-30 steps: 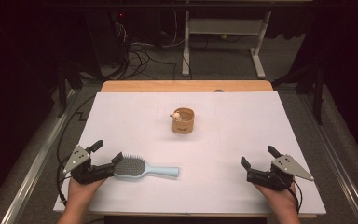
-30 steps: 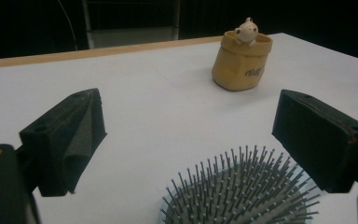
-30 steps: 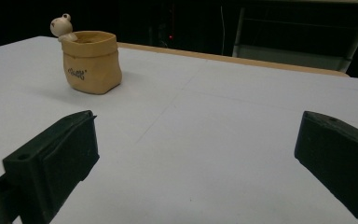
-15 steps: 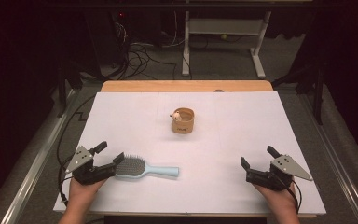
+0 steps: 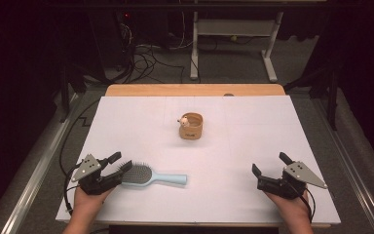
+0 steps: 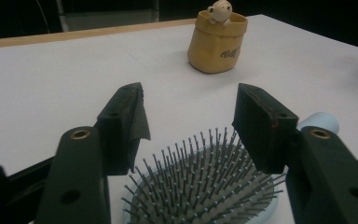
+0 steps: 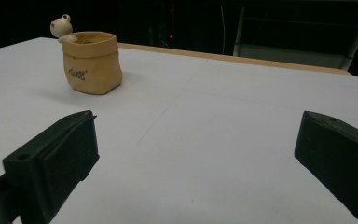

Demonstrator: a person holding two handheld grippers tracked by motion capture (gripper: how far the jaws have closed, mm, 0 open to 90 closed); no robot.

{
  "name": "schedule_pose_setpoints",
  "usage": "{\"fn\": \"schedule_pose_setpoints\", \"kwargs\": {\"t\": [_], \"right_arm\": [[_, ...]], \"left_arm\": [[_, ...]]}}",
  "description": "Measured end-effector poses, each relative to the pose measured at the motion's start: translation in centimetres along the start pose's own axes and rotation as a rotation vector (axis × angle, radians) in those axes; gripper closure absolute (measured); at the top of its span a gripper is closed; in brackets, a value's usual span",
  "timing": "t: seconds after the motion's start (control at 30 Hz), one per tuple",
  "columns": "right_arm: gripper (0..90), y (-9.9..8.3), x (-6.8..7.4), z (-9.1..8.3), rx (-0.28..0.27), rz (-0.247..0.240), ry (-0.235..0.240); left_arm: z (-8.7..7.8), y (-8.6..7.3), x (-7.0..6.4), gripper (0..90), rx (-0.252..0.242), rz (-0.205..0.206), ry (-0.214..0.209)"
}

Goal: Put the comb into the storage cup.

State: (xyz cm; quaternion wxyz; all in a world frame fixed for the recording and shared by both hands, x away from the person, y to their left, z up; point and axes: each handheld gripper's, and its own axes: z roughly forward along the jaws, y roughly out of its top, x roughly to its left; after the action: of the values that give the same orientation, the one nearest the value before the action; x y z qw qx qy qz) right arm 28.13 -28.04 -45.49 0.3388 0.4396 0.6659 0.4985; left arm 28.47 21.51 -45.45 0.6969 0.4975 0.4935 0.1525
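Closing in on the hairbrush (image 5: 148, 175) with the left gripper (image 5: 118, 162) — jaws spread wide, straddling the bristled head from above, nothing pinched yet. Best done by lowering until both jaw tips drop past the bristles to the head's rim, then squeezing across the solid edge rather than on the pins; gripping on bristles alone would likely let it slip or tip. Worth keeping the handle's length in mind, since a hold at the head leaves the far end free to swing.

Hairbrush lying flat, bristles up, at the near left of the white table (image 5: 243, 141), handle pointing toward the centre. Pale blue body, oval head, dense dark pins with light tips (image 6: 205, 186), rounded handle end just past one jaw.

Farther on, mid-table and well apart from the brush, a small tan sack-shaped pot (image 5: 191, 126) with a little figure on its rim.

At the near right, right gripper (image 5: 270, 164) resting low, jaws wide apart and empty.
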Motion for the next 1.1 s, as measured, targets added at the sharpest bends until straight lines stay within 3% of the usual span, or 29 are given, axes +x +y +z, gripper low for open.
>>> {"fn": "schedule_pose_setpoints", "kwargs": {"t": [0.17,0.37,0.43,0.6,0.87,1.1], "right_arm": [[0.1,0.0,0.1,0.0,0.0,0.003,-0.001],[0.1,0.1,0.1,-0.1,-0.006,-0.001,-0.007],[0.1,0.1,0.1,0.0,-0.004,0.002,-0.008],[0.1,0.1,0.2,0.0,-0.002,0.001,-0.008],[0.1,0.2,0.1,-0.1,-0.012,0.006,-0.01],[0.1,0.3,0.0,-0.1,-0.016,0.006,-0.009]], "left_arm": [[0.0,-0.2,0.0,53.5,0.011,0.004,0.009],[-0.1,-0.2,-0.3,70.4,0.02,0.024,-0.007],[-0.1,-0.2,-0.3,73.8,0.018,0.032,0.005],[-0.2,-0.2,-0.5,89.1,0.026,0.017,0.002],[-1.2,-0.9,-1.6,90.0,0.085,0.011,-0.012],[-2.8,-2.6,-2.1,90.0,0.149,0.036,0.029]]}}
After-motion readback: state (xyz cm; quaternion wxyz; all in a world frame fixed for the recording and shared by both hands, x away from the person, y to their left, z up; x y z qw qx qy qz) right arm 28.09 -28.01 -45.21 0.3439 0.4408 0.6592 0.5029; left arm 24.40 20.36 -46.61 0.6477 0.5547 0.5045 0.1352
